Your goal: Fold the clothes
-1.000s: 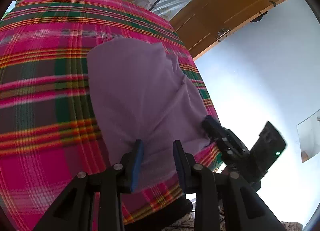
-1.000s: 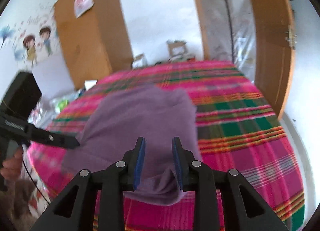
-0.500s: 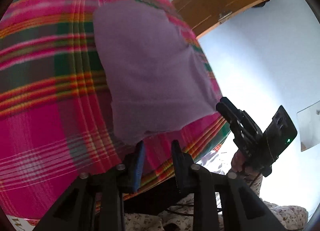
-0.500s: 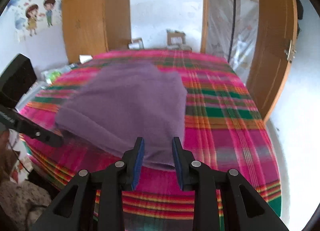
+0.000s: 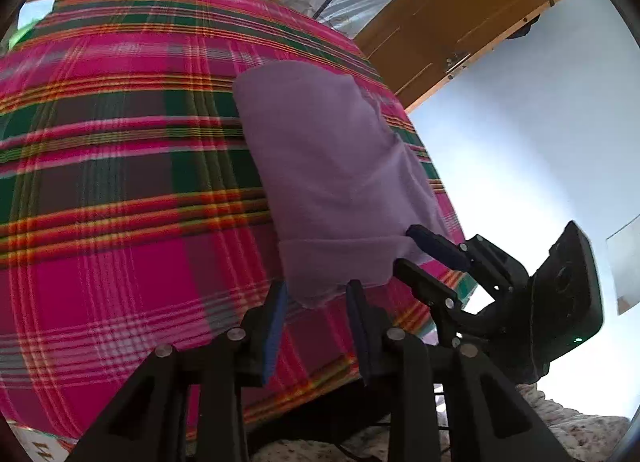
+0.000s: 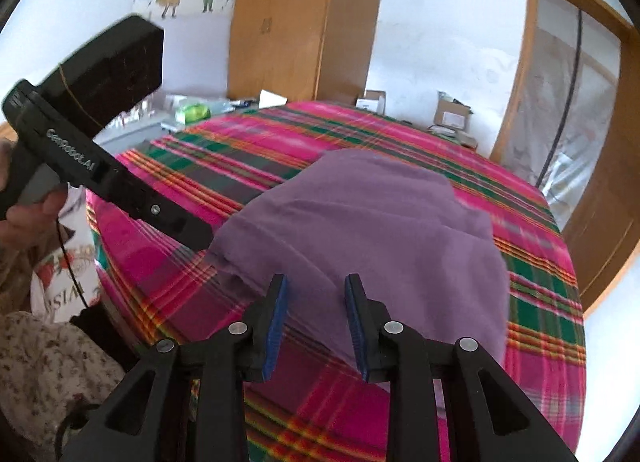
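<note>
A purple garment (image 5: 328, 166) lies folded on the pink plaid bedcover (image 5: 120, 190), near the bed's close edge. My left gripper (image 5: 316, 294) hovers at its near corner. Its jaws are opening, the corner shows between the tips, and the pads do not press it. In the right wrist view the garment (image 6: 372, 230) spreads just beyond my right gripper (image 6: 316, 286), which stands open with nothing pinched. The right gripper (image 5: 408, 250) also shows in the left wrist view, with its fingers at the garment's right corner. The left gripper (image 6: 202, 232), held by a hand (image 6: 24, 214), touches the opposite corner.
The bedcover (image 6: 540, 302) drops off at the near edge below both grippers. A wooden door (image 5: 460, 14) stands to the right, a wardrobe (image 6: 288, 22) behind the bed, and cardboard boxes (image 6: 448, 118) at the far side. Floral fabric (image 6: 40, 362) lies low on the left.
The right gripper has rolled and swung in from beside the bed to the garment's near right corner. The left gripper drew back off the hem and now sits at the near corner.
</note>
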Motion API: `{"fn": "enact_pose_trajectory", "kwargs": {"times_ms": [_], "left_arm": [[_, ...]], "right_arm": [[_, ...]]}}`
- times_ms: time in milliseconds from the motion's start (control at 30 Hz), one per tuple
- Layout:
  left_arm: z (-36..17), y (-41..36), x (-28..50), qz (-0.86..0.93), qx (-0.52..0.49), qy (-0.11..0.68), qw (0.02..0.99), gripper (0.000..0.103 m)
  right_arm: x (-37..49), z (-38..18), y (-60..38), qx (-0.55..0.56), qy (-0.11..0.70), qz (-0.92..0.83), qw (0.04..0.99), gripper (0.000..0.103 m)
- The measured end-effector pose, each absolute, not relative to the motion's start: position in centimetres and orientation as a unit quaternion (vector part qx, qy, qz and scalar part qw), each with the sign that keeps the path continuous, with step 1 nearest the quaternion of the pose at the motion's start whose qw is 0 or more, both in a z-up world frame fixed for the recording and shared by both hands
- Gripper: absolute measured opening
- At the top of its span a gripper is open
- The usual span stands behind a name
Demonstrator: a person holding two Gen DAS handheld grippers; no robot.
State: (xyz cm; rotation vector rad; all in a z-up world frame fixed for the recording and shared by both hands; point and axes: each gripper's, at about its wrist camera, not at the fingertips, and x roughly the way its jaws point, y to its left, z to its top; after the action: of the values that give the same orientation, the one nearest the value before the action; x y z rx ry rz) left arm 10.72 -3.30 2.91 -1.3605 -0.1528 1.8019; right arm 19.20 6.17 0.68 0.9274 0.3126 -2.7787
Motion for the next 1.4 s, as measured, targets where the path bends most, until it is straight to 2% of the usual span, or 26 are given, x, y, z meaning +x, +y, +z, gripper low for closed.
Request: {"fn": "enact_pose_trajectory", "kwargs": {"times_ms": [67, 100, 167, 233, 433, 567, 767, 1000, 1167, 1300, 1400], "left_arm": [[2.5, -3.5, 10.5, 0.718, -0.548, -0.068, 0.424, 0.031], [2.3, -3.7, 10.3, 0.718, -0.549, -0.069, 0.423, 0.031], [2.1, -4.2, 10.0, 0.718, -0.55, -0.067, 0.421, 0.031], [1.9, -4.7, 9.4, 0.716, -0.55, -0.072, 0.424, 0.031], [1.6, -6.1, 8.9, 0.702, -0.545, -0.11, 0.445, 0.031], [1.1, -5.1, 9.2, 0.689, -0.546, -0.124, 0.46, 0.016], [1.2, -6.1, 9.6, 0.699, -0.525, -0.128, 0.468, 0.008], [1.0, -7.3, 11.3, 0.701, -0.517, -0.101, 0.481, 0.005], [0.9, -8.7, 11.4, 0.702, -0.519, -0.105, 0.476, 0.0], [0.5, -9.4, 11.7, 0.701, -0.527, -0.102, 0.469, 0.0], [0.9, -10.0, 11.6, 0.709, -0.521, -0.103, 0.464, 0.0]], "right_arm": [[19.2, 0.7, 5.7, 0.313, 0.112, -0.937, 0.106, 0.028], [19.4, 0.7, 5.5, 0.312, 0.117, -0.937, 0.108, 0.024], [19.6, 0.7, 5.4, 0.317, 0.127, -0.934, 0.108, 0.005], [19.6, 0.5, 5.1, 0.327, 0.138, -0.928, 0.108, 0.003], [20.3, 1.1, 5.0, 0.33, 0.133, -0.927, 0.12, 0.003], [20.7, 1.5, 4.9, 0.333, 0.136, -0.925, 0.12, 0.003], [20.9, 1.5, 4.7, 0.334, 0.136, -0.926, 0.11, 0.003], [21.4, 1.4, 4.3, 0.345, 0.149, -0.921, 0.107, 0.003], [20.9, 1.0, 4.8, 0.363, 0.126, -0.918, 0.098, 0.003], [21.1, 0.1, 4.1, 0.382, 0.155, -0.905, 0.104, 0.003], [21.5, 1.3, 4.6, 0.369, 0.138, -0.912, 0.113, 0.003]]}}
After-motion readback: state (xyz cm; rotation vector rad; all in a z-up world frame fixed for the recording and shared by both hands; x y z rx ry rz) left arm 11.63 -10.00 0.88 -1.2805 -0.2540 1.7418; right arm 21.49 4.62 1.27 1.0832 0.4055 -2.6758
